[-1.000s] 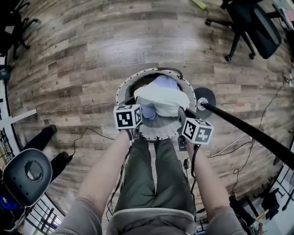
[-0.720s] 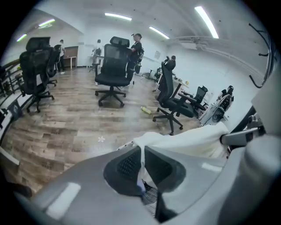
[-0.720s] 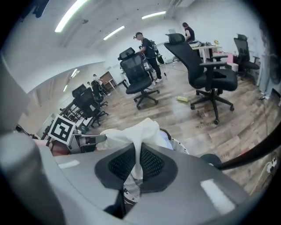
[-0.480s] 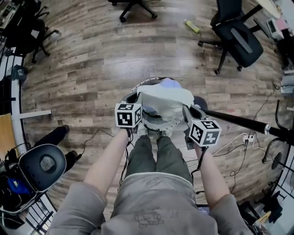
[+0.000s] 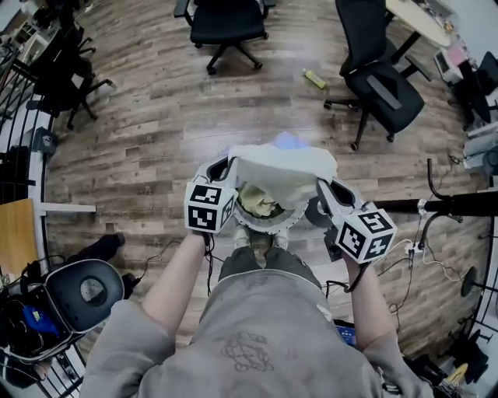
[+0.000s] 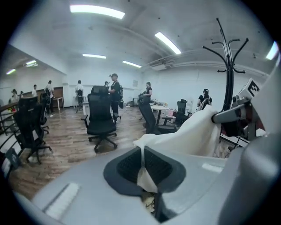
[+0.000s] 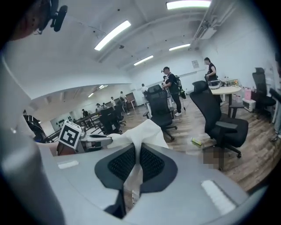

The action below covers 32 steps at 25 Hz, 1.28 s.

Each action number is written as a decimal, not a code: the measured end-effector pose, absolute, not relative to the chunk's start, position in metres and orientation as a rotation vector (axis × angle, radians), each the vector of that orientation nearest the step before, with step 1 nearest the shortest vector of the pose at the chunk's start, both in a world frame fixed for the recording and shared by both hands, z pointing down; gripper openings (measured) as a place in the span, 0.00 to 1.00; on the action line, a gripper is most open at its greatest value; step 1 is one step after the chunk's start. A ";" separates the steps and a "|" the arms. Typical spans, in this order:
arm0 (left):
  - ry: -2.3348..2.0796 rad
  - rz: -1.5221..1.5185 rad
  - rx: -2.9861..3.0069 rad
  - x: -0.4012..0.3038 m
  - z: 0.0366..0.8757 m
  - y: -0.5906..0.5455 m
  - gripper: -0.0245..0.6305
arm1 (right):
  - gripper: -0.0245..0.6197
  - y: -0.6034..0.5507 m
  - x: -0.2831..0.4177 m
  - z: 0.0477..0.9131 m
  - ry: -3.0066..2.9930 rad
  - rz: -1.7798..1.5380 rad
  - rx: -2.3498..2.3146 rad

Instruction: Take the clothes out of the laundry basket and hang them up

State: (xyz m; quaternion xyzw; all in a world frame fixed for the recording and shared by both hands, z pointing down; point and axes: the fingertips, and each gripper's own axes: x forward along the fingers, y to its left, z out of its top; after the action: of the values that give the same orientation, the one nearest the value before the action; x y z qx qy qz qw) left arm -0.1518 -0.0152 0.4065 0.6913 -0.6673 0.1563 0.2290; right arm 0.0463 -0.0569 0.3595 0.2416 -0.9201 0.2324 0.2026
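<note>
- Two hand-held grippers hold one white garment between them, stretched out at chest height over the wooden floor.
- The left hand-held gripper has its jaws pressed together on one edge of the cloth; in the left gripper view a fold of white fabric runs straight down between the dark ribbed pads.
- The right hand-held gripper is likewise clamped on the opposite edge; its own view shows the cloth pinched in the narrow slit between the pads, with a strip hanging below.
- The laundry basket sits on the floor directly under the spread garment, just ahead of the person's feet; a yellowish bundle lies inside it; a pale blue cloth peeks out beyond the garment's far edge.
- Each gripper carries a cube with black-and-white square markers; these are patterns only, with no letters.
- The person's grey sweatshirt bears a faint print on the chest, too dim to read.
- A black coat stand rises beside the right gripper in the left gripper view; black office chairs stand well apart across the room.
</note>
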 end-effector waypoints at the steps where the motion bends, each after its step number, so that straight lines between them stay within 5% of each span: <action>1: -1.849 0.431 1.928 -0.152 0.390 -0.015 0.06 | 0.11 -0.054 0.046 0.343 -2.595 0.633 0.668; 13: -1.893 0.347 2.121 -0.132 0.268 0.025 0.05 | 0.11 -0.012 0.054 0.220 -2.803 0.386 0.619; 32: -1.799 0.266 2.296 -0.101 0.225 -0.005 0.05 | 0.11 -0.016 0.105 0.223 -2.760 0.444 0.821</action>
State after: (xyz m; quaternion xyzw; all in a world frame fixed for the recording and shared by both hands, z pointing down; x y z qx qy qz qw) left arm -0.1007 -0.0046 0.2253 0.7795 -0.6106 0.0903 0.1063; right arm 0.1046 -0.0160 0.2226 0.2801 -0.9411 0.1514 0.1137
